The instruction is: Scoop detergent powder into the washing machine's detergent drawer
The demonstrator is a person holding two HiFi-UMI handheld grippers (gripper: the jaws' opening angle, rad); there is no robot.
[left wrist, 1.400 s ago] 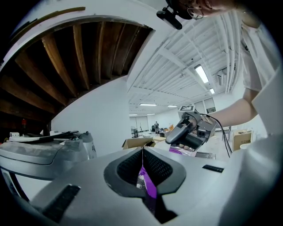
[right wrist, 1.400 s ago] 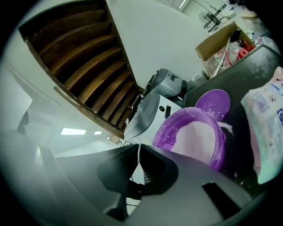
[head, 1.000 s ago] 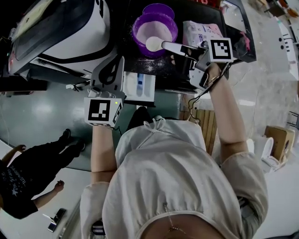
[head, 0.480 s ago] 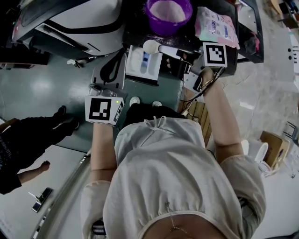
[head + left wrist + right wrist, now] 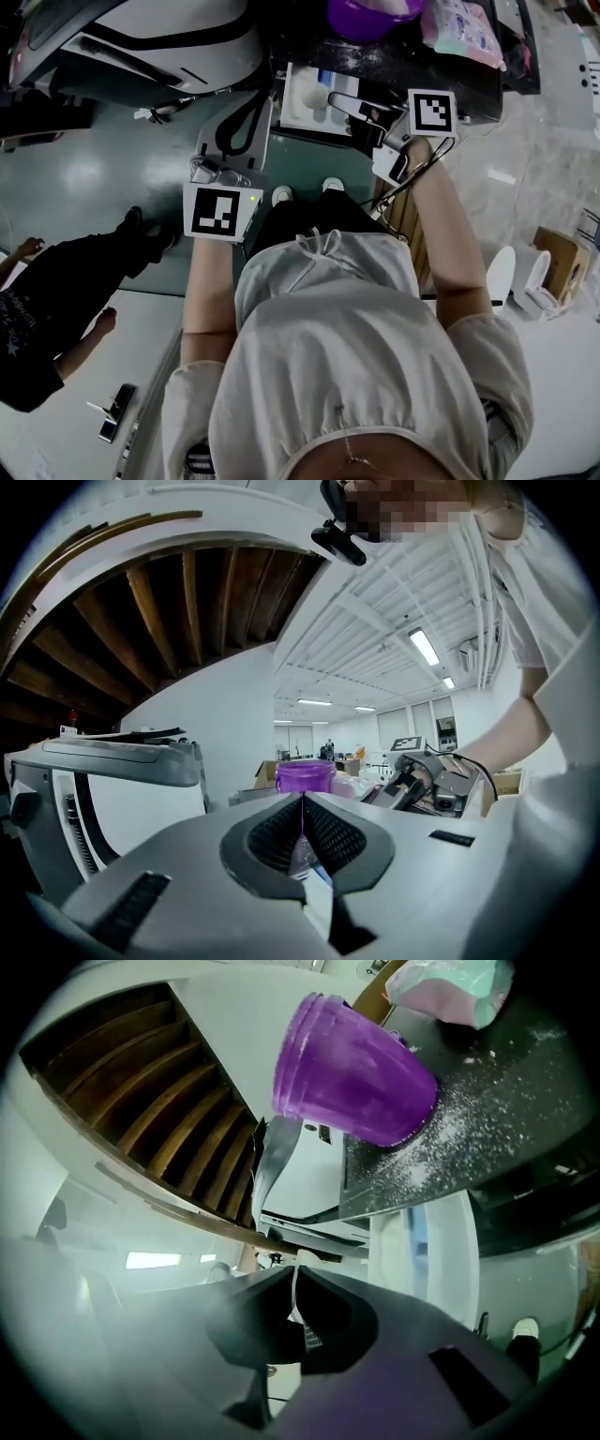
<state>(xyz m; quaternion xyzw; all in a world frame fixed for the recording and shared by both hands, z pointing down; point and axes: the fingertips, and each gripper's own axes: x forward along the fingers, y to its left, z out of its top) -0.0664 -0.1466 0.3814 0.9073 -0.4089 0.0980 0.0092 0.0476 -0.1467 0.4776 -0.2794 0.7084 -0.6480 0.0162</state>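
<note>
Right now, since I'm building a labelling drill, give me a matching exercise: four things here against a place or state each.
Things:
1. purple tub
2. scoop
3. detergent drawer
4. left gripper

Places or states:
a. pulled open
b. fingers shut, empty
c. on the dark counter
d. held by the right gripper

Pairs: 1c, 2d, 3a, 4b.

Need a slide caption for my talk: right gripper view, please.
Right gripper, shut on the scoop, faces the purple tub on a powder-dusted counter and the open detergent drawer.
</note>
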